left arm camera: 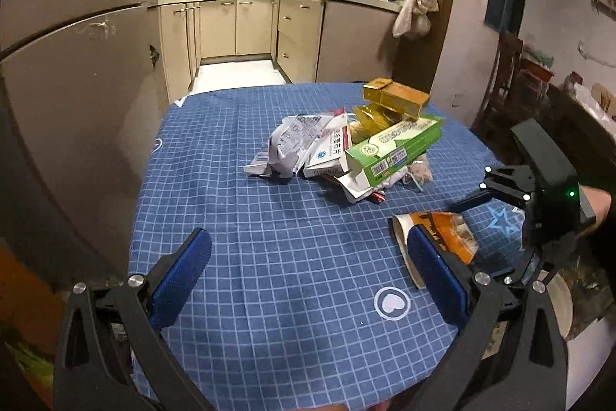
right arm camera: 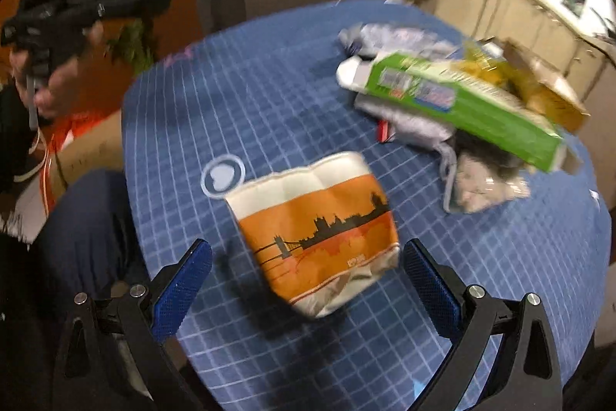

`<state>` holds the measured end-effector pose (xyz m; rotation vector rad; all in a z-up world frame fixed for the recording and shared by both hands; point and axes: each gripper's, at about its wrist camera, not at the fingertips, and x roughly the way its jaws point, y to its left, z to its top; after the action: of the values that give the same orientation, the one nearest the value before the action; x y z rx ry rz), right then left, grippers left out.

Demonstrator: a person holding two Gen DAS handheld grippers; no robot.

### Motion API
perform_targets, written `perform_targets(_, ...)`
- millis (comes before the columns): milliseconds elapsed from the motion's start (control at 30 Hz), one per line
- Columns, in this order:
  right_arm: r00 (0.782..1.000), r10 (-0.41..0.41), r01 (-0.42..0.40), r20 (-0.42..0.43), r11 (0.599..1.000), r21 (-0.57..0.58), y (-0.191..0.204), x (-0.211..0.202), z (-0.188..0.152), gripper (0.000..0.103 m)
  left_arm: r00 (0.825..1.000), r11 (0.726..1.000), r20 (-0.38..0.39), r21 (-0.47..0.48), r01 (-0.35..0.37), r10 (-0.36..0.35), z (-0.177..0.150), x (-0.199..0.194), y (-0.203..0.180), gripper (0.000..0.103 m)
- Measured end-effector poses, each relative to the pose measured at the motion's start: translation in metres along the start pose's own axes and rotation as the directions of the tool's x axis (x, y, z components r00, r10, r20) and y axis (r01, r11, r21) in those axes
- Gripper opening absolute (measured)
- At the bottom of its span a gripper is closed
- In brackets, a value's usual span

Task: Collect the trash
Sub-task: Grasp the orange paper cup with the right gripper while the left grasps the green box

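Blue checked tablecloth bears a trash pile; both grippers, left gripper and right gripper, spread wide, crushed cup between right's fingers.

tabletop: blue checked cloth, matt, faintly creased
paper cup: crushed, printed orange paper, slight sheen
green carton: smooth printed cardboard
gold boxes: glossy metallic card, atop the green carton
left hand-held gripper: matt black plastic, textured blue pads, shiny metal screws

Dim indoor light, fisheye-bent edges; right wrist view motion-blurred.
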<state>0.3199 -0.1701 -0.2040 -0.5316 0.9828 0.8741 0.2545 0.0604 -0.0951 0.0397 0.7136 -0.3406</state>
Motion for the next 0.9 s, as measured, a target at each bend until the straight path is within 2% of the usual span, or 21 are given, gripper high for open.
perform_targets(300, 1.000, 0.005, -0.005, 0.006, 1.000, 0.002, -0.003, 0.027, -0.002, 0.099, 0.998, 0.999, -0.039, -0.008, 0.043, -0.043, 0.001, 0.032, -0.006, 0.098)
perform_targets(367, 0.998, 0.002, -0.003, 0.055, 1.000, 0.027, -0.004, 0.025, -0.005, 0.090, 0.998, 0.999, -0.042, 0.004, 0.043, -0.042, 0.002, 0.036, -0.009, 0.098)
perform_targets(433, 0.995, 0.014, -0.022, 0.098, 0.997, 0.078, -0.006, 0.016, -0.011, 0.085, 0.998, 0.999, -0.042, 0.012, 0.037, -0.037, 0.005, 0.041, -0.010, 0.098)
perform_targets(600, 0.981, -0.040, 0.015, 0.190, 0.992, 0.128, -0.002, -0.007, -0.028, 0.079, 0.999, 0.999, -0.042, 0.041, 0.022, -0.020, 0.016, 0.057, -0.014, 0.098)
perform_targets(733, 0.948, -0.125, 0.058, 0.292, 0.972, 0.229, -0.004, -0.049, -0.056, 0.077, 0.999, 0.989, -0.021, 0.147, 0.026, -0.023, 0.028, 0.074, -0.030, 0.098)
perform_targets(800, 0.918, -0.180, 0.065, 0.354, 0.947, 0.314, -0.009, -0.074, -0.076, 0.077, 0.999, 0.978, -0.014, 0.204, 0.045, -0.043, 0.037, 0.082, -0.041, 0.098)
perform_targets(867, 0.891, -0.220, 0.056, 0.398, 0.922, 0.383, -0.013, -0.089, -0.093, 0.077, 0.995, 0.960, -0.020, 0.261, 0.098, -0.096, 0.047, 0.091, -0.054, 0.098)
perform_targets(900, 0.875, -0.240, 0.042, 0.422, 0.903, 0.427, -0.015, -0.098, -0.105, 0.077, 0.988, 0.947, -0.036, 0.283, 0.153, -0.149, 0.054, 0.097, -0.061, 0.098)
